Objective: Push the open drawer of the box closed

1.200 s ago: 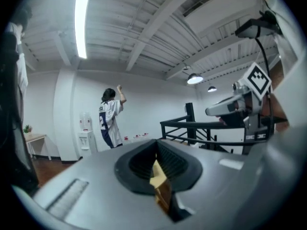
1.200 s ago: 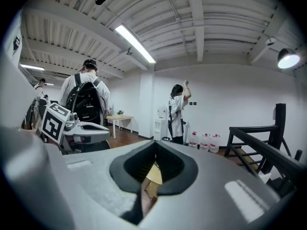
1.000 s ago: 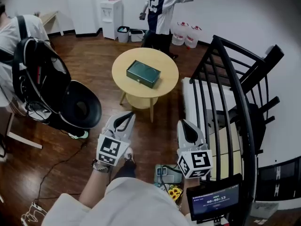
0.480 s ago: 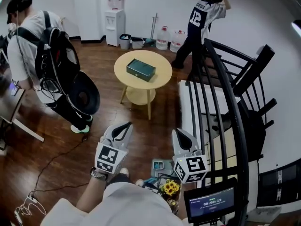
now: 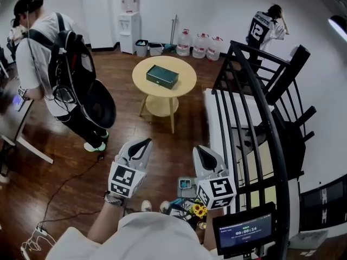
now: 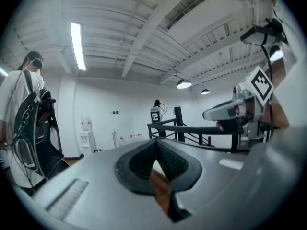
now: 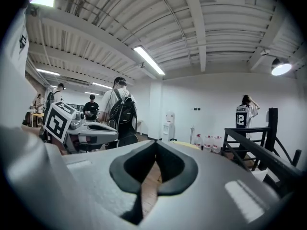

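Note:
A dark green box [image 5: 162,76] lies on the round wooden table [image 5: 184,83], well ahead of me across the floor. From here I cannot make out its drawer. My left gripper [image 5: 145,142] and right gripper [image 5: 199,150] are held side by side in front of my body, pointing toward the table and far short of it. Both are shut with nothing between the jaws. In the left gripper view the left gripper [image 6: 155,143] has its pads together and the right gripper [image 6: 232,112] shows beside it. The right gripper view shows the same closed jaws.
A person with a black backpack [image 5: 62,72] stands left of the table. A black railing [image 5: 260,112] runs along my right, with a white bench [image 5: 217,118] beside it. Water bottles [image 5: 200,41], a dispenser [image 5: 129,21] and a person in a numbered jersey [image 5: 265,28] are at the back wall. A cable [image 5: 59,191] trails on the floor.
The person in the jersey has walked from beside the table to the far back right. The person with the backpack has come upright at the left. Both grippers have stayed shut.

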A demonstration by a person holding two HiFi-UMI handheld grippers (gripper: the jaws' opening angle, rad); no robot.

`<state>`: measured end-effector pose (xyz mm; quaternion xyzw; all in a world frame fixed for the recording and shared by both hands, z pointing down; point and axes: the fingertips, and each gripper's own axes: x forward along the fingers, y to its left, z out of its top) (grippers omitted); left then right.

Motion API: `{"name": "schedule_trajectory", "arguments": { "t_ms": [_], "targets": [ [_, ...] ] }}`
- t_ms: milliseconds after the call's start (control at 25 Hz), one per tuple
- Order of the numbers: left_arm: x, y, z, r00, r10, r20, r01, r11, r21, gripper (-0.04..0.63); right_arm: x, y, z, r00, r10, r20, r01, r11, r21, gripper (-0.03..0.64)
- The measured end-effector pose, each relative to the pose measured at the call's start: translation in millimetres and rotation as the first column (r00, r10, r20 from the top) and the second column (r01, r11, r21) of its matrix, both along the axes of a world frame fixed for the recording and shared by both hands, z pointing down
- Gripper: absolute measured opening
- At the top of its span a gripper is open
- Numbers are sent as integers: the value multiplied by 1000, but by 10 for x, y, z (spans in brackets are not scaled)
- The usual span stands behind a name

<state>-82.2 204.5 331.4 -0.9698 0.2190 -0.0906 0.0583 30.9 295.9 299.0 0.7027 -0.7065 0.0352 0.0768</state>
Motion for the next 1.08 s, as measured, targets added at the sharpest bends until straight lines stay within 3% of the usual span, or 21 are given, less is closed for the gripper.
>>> {"name": "schedule_trajectory", "arguments": {
  "t_ms": [1080],
  "targets": [
    [-310, 340, -96, 1000, 24, -18, -23, 999, 23, 8, -322, 307, -138, 1000, 23, -6, -23, 999, 29, 3]
  ]
}}
